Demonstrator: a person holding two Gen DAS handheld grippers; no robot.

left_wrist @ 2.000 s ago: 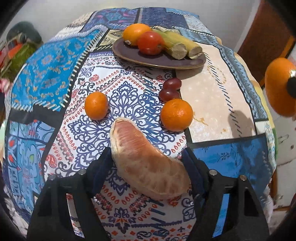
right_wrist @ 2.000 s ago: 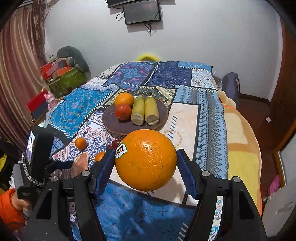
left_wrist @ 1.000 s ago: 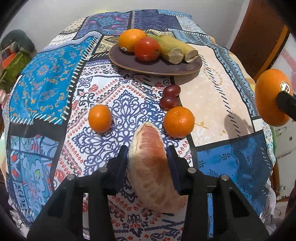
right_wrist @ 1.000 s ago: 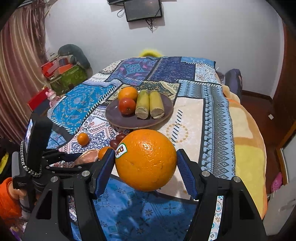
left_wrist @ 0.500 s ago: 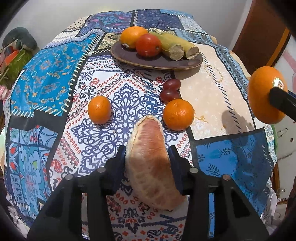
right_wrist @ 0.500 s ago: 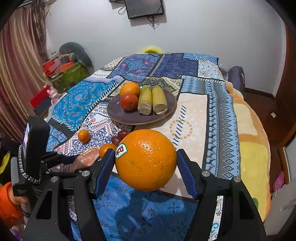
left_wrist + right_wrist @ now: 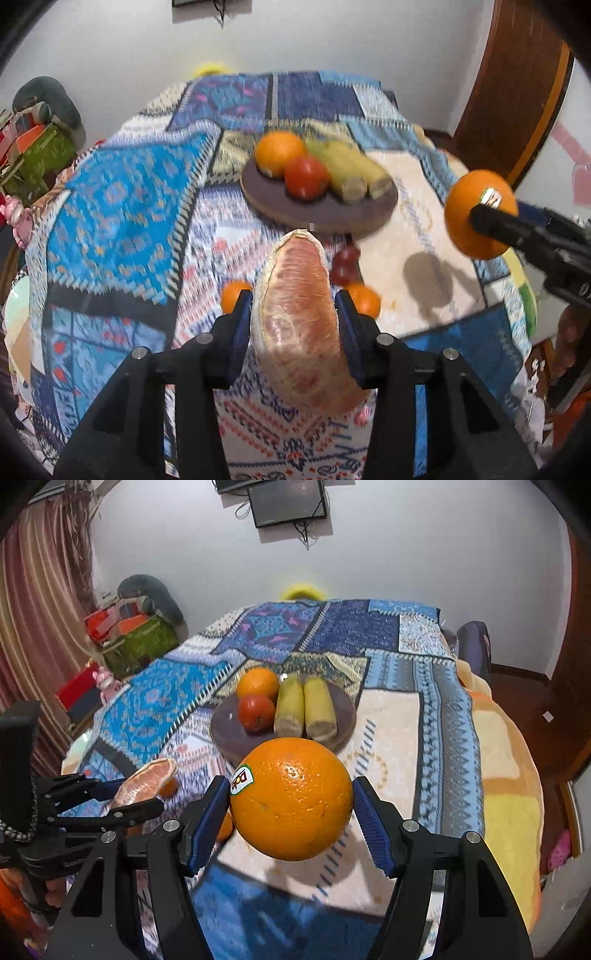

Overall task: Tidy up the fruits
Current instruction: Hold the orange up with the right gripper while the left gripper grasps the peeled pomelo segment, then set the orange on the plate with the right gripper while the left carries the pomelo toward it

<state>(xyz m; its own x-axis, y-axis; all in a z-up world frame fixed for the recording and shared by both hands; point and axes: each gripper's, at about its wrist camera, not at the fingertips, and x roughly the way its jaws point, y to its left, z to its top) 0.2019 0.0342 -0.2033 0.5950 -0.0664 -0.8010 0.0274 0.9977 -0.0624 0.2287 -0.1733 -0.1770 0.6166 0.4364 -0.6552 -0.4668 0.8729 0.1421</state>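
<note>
Above patchwork cloth [image 7: 417, 716], L claw [image 7: 295, 314] clamped on pomelo wedge [image 7: 299, 317], R claw [image 7: 291, 812] gripping big orange [image 7: 291, 799].

Left wrist view: motion blur softens the patchwork patterned blanket [image 7: 122, 206] and the dark round plate [image 7: 280, 210], so pattern detail is unreadable. The peeled pink pomelo segment [image 7: 299, 325] hides most of two small orange tangerines [image 7: 231, 293] and part of the dark red grapes [image 7: 345, 264]. Right wrist view: the large sticker-labelled orange [image 7: 291, 799] covers the plate's near rim. The wall-mounted black screen [image 7: 286, 500] is cut off by the top edge.
</note>
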